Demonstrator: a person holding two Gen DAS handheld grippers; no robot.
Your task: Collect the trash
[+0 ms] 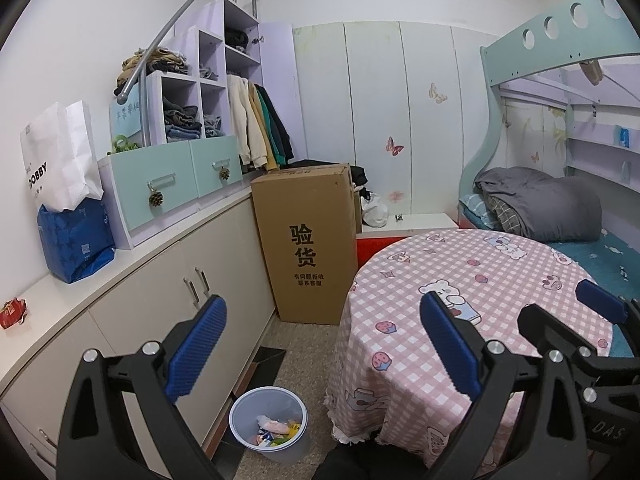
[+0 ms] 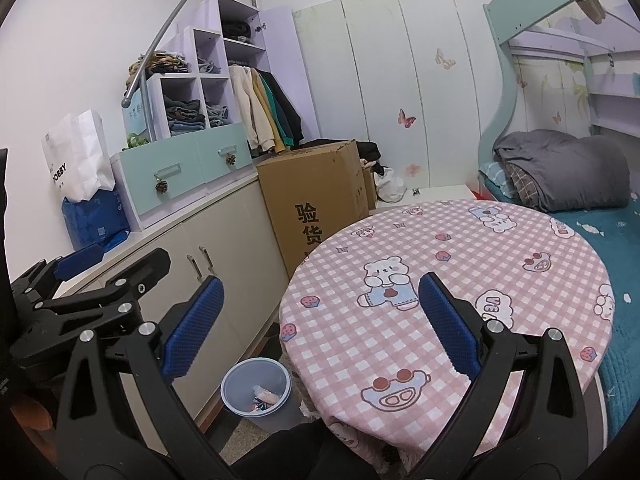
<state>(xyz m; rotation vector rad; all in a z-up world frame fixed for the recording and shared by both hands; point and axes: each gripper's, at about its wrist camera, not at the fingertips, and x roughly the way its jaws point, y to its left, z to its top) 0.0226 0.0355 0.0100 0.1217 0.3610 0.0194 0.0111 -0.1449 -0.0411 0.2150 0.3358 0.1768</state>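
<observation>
Your bin's (image 1: pixel 268 424) wrappers are too small to name; the red packet (image 1: pixel 12 313) is cut off at the counter's (image 1: pixel 132 252) left end.

One bin (image 1: pixel 268 424), one round table (image 1: pixel 472 280), one cardboard box (image 1: pixel 308 240), two pinecones (image 1: pixel 156 199).

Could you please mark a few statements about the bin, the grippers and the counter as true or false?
1. The bin stands on the floor and holds trash. True.
2. The left gripper grips a wrapper. False: it is open and holds nothing.
3. A red wrapper lies on the counter. True.
4. The right gripper is shut. False: its fingers are spread wide.
5. The cardboard box sits on the table. False: it stands on the floor beside the counter.
</observation>
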